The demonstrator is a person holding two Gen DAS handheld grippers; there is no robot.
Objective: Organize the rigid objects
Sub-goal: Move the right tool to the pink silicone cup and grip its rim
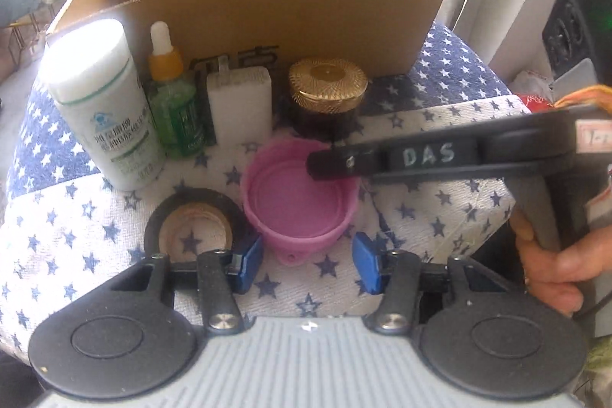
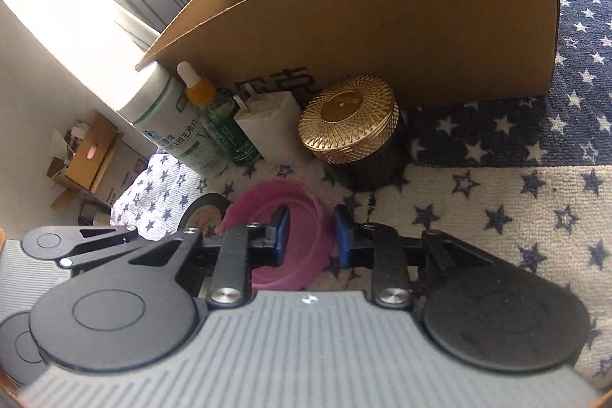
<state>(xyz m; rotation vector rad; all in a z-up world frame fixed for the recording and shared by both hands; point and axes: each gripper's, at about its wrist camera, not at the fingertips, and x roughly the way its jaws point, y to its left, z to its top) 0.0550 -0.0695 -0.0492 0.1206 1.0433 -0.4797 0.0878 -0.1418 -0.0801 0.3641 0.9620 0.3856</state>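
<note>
A pink collapsible cup stands open-side up on the star-print cloth. My left gripper is open just in front of it, its blue pads standing either side of the cup's near base without touching. My right gripper comes in from the right and is shut on the pink cup, with one pad inside the wall and one outside. In the left wrist view the right gripper lies across the cup's far right rim. A black tape roll lies flat to the left of the cup.
Behind the cup a white bottle, a green dropper bottle, a white charger and a gold-lidded jar stand in a row against an open cardboard box. A hand holds the right gripper's handle.
</note>
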